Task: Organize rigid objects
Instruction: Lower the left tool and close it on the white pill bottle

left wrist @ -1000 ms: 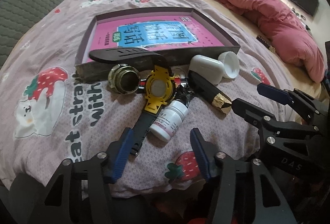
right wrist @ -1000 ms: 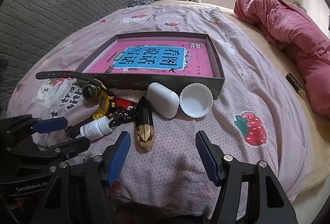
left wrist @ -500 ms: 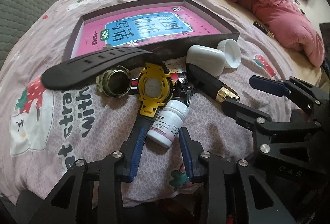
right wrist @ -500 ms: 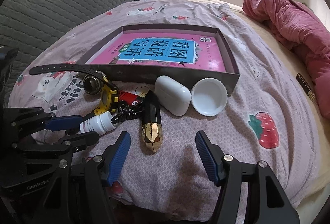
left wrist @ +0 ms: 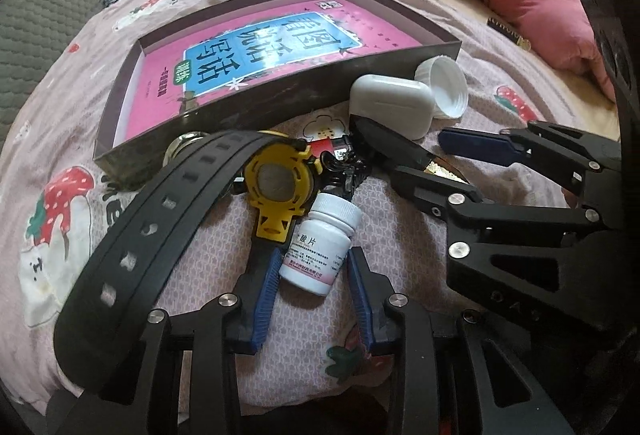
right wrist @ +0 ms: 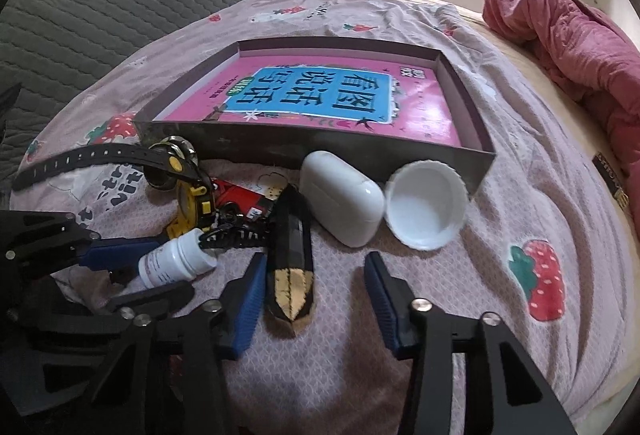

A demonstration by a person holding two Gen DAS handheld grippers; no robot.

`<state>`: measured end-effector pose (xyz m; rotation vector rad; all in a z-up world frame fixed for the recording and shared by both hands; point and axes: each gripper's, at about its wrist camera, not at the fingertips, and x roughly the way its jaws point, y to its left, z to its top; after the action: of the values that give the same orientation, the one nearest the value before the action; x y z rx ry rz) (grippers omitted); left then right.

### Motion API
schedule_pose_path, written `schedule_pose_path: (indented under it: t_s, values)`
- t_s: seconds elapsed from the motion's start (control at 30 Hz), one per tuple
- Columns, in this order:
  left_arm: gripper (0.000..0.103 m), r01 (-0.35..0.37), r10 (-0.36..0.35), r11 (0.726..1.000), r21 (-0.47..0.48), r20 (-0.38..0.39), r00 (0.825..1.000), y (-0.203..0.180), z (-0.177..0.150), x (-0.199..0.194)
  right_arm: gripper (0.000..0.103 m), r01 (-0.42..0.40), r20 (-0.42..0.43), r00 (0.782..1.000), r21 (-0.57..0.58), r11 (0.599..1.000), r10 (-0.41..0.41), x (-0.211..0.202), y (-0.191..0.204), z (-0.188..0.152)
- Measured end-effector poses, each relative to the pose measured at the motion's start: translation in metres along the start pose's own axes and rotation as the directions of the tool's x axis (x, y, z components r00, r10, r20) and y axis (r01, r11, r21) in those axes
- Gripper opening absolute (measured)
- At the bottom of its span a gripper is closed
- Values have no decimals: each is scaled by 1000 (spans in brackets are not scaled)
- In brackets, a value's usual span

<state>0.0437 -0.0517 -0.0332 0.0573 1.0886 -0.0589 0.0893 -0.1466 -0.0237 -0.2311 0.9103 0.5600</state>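
A white pill bottle (left wrist: 316, 247) lies on the bedspread, and my left gripper (left wrist: 314, 255) is shut on its lower body, both blue pads against it. The same bottle (right wrist: 176, 263) shows at the left of the right wrist view. A black pointed object with a gold tip (right wrist: 288, 259) lies between the fingers of my right gripper (right wrist: 316, 259), whose jaws are closing; the right pad still stands clear of it. Behind are a yellow watch (left wrist: 280, 183) with a long black strap, a white earbud case (right wrist: 340, 207) and a white cap (right wrist: 426, 209).
A shallow dark box (right wrist: 280, 143) holding a pink book lies just beyond the pile. A brass ring (right wrist: 172, 163), a red item (right wrist: 236, 197) and a black clip (right wrist: 236, 233) crowd the watch. A pink quilt (right wrist: 580, 43) lies at the right, a grey headboard (right wrist: 100, 7) at the left.
My left gripper came forward and closed on the pill bottle. My right gripper dropped toward the black and gold object and its jaws have narrowed around it.
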Motion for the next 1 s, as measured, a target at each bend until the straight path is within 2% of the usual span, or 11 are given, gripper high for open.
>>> schedule_pose_path:
  t_s: [0.13, 0.17, 0.2, 0.33, 0.47, 0.63, 1.0]
  values:
    - [35, -30, 31, 999, 18, -13, 999, -6, 4, 3, 32, -30, -7, 1000, -2, 1000, 30, 5, 2, 1]
    - [35, -31, 32, 999, 18, -15, 999, -6, 5, 4, 25, -49, -5, 999, 4, 999, 49, 5, 1, 2]
    - [35, -30, 30, 999, 16, -17, 999, -6, 6, 5, 23, -65, -4, 998, 13, 998, 65, 4, 0, 2]
    - [34, -4, 4, 1000, -11, -18, 1000, -1, 9, 6, 23, -84, 4, 996, 39, 996, 84, 0, -5, 3]
    - [33, 53, -53, 997, -63, 1, 999, 10, 11, 0, 23, -124, 19, 992, 109, 986, 123, -9, -17, 2]
    - [31, 106, -104, 988, -110, 18, 994, 18, 11, -5, 23, -135, 53, 990, 141, 981, 129, -21, -24, 3]
    - [30, 151, -142, 976, -157, 64, 988, 28, 13, -19, 23, -154, 76, 987, 170, 973, 143, -33, -29, 1]
